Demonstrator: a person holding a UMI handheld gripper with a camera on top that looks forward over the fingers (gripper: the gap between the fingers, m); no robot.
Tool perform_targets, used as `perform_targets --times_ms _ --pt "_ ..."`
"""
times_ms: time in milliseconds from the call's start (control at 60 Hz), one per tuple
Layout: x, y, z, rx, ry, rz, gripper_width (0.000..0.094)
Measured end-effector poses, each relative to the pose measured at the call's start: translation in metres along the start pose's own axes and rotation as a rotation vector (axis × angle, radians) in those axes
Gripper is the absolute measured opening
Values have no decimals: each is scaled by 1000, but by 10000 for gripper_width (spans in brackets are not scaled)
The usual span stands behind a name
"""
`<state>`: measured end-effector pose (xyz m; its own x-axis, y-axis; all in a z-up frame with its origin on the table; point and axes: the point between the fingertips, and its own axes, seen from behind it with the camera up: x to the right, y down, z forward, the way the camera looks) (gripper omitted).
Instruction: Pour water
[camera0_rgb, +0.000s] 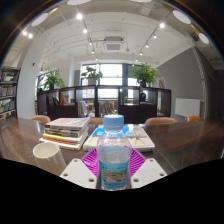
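Left of the water bottle (114, 155) a white cup (46, 151) sat on the counter (20, 140). The claw (114, 170) held the capped bottle upright by its body, pads (92, 160) pressing both sides. It likely felt thin-walled, slippery and water-heavy; mid-body suited.

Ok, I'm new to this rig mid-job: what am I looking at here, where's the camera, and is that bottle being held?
There is one view, from a camera riding on a hand-held gripper, looking forward along its two fingers. The pink pads belong to the fingers. Between them stands a clear water bottle with a blue cap; both fingers appear pressed against it, so it seems gripped. Beyond lies a wooden table with a white cup, a stack of books and an open book.
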<state>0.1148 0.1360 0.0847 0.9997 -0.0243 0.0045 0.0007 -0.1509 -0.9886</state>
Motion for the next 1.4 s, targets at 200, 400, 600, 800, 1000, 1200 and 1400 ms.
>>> perform_targets --times_ms 200,400,600,800,1000,1200,1400 --pt "5 15 -11 -73 30 35 687" --pt "4 26 -67 -121 83 93 853" --pt "-34 49 -147 -198 40 95 857" --pt "-71 60 -210 -228 13 82 857" --pt "-93 35 -245 -199 -5 28 859" --pt "-94 -9 -263 -128 10 51 861" --pt "-96 -35 -278 -91 17 50 857"
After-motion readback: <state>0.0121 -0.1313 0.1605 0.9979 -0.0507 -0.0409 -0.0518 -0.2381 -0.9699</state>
